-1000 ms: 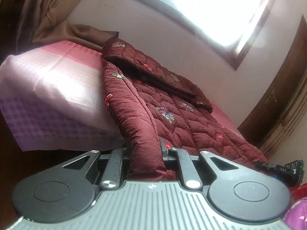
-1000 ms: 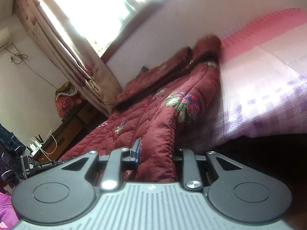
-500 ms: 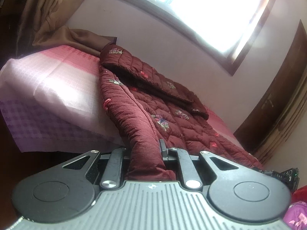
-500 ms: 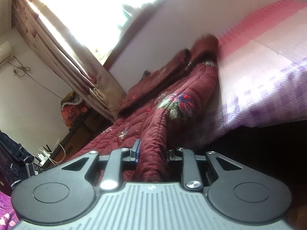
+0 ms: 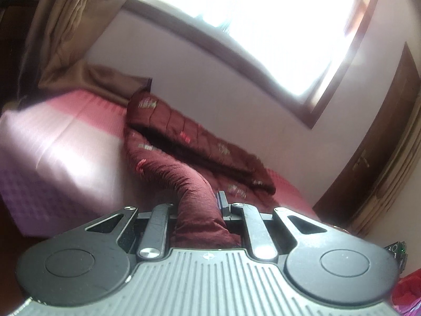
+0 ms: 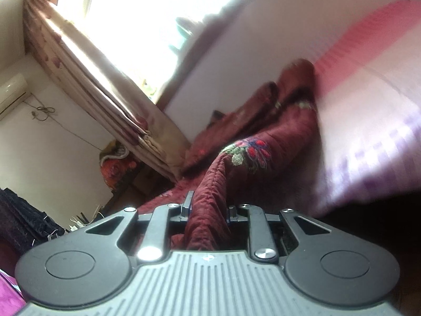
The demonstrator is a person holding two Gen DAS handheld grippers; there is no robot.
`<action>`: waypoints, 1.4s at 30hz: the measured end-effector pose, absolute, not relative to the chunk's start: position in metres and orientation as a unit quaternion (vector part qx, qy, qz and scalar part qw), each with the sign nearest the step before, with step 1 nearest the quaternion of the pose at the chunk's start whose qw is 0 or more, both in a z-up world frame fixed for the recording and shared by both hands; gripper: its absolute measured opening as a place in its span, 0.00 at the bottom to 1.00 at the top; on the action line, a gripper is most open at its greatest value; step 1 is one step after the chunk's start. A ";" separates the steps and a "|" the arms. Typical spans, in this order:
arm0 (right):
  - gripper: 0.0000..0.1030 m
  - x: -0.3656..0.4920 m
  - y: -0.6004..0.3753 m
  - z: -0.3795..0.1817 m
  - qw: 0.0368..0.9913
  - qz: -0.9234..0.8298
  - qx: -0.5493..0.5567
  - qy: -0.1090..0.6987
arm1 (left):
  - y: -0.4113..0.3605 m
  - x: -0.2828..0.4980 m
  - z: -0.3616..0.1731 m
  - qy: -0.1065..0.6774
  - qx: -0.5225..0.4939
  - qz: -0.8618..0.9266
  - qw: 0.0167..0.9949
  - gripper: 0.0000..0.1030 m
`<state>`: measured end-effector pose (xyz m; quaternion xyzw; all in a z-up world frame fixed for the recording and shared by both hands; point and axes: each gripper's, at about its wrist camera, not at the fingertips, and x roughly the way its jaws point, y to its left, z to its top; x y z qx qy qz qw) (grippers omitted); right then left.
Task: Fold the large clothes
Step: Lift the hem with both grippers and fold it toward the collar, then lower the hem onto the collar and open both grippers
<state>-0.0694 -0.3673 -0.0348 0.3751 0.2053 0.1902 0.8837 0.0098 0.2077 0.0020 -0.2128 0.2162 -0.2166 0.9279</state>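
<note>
Motion blur smears the coat (image 5: pixel 200 142) and bedspread (image 6: pixel 368 121); bunched fabric seemingly hides both jaws' tips.

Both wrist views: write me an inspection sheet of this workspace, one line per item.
Surface: bed under a pink and purple checked sheet.
Job's things: maroon quilted coat with embroidered flowers, lying along the bed by the wall, its near edge raised off the sheet.
Clutter: dark clothes and a red patterned bundle beside the bed.
Grippers: left gripper shut on a coat fold; right gripper shut on another fold.
Cables: loose wires on the wall below an air conditioner.
Surroundings: bright window, curtain, wooden door.
</note>
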 end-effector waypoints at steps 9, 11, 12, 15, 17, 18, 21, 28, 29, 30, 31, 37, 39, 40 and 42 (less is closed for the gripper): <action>0.20 -0.030 -0.376 0.005 0.895 0.207 0.354 0.175 | 0.204 0.037 0.032 0.176 -0.234 -0.199 0.935 0.16; 0.20 -0.019 -0.379 0.014 0.897 0.207 0.353 0.168 | 0.203 0.045 0.037 0.169 -0.239 -0.194 0.936 0.16; 0.20 -0.012 -0.381 0.018 0.897 0.207 0.354 0.164 | 0.203 0.050 0.039 0.165 -0.243 -0.190 0.937 0.16; 0.20 0.010 -0.389 0.028 0.901 0.202 0.353 0.152 | 0.204 0.068 0.046 0.157 -0.255 -0.181 0.937 0.16; 0.20 0.029 -0.396 0.035 0.903 0.193 0.355 0.147 | 0.206 0.081 0.050 0.152 -0.263 -0.173 0.937 0.16; 0.20 0.038 -0.399 0.038 0.904 0.190 0.354 0.147 | 0.207 0.088 0.052 0.150 -0.266 -0.171 0.937 0.16; 0.20 0.068 -0.412 0.043 0.903 0.174 0.363 0.147 | 0.208 0.114 0.056 0.142 -0.270 -0.159 0.939 0.16; 0.20 0.133 -0.435 0.044 0.908 0.139 0.367 0.150 | 0.198 0.182 0.066 0.141 -0.267 -0.135 0.944 0.16; 0.20 0.142 -0.437 0.043 0.908 0.135 0.366 0.152 | 0.197 0.192 0.066 0.141 -0.266 -0.133 0.944 0.16; 0.20 0.151 -0.439 0.042 0.909 0.130 0.364 0.154 | 0.194 0.203 0.066 0.141 -0.263 -0.129 0.946 0.16; 0.20 0.161 -0.441 0.042 0.910 0.125 0.363 0.156 | 0.194 0.212 0.065 0.143 -0.262 -0.124 0.946 0.16; 0.20 0.212 -0.455 0.030 0.908 0.091 0.370 0.174 | 0.187 0.265 0.051 0.158 -0.259 -0.099 0.948 0.18; 0.20 0.227 -0.458 0.023 0.906 0.084 0.373 0.181 | 0.183 0.280 0.047 0.165 -0.253 -0.091 0.949 0.18; 0.20 0.235 -0.460 0.019 0.904 0.078 0.377 0.186 | 0.181 0.285 0.045 0.168 -0.250 -0.087 0.950 0.19; 0.20 0.247 -0.463 0.012 0.900 0.068 0.384 0.192 | 0.179 0.299 0.041 0.173 -0.248 -0.078 0.950 0.19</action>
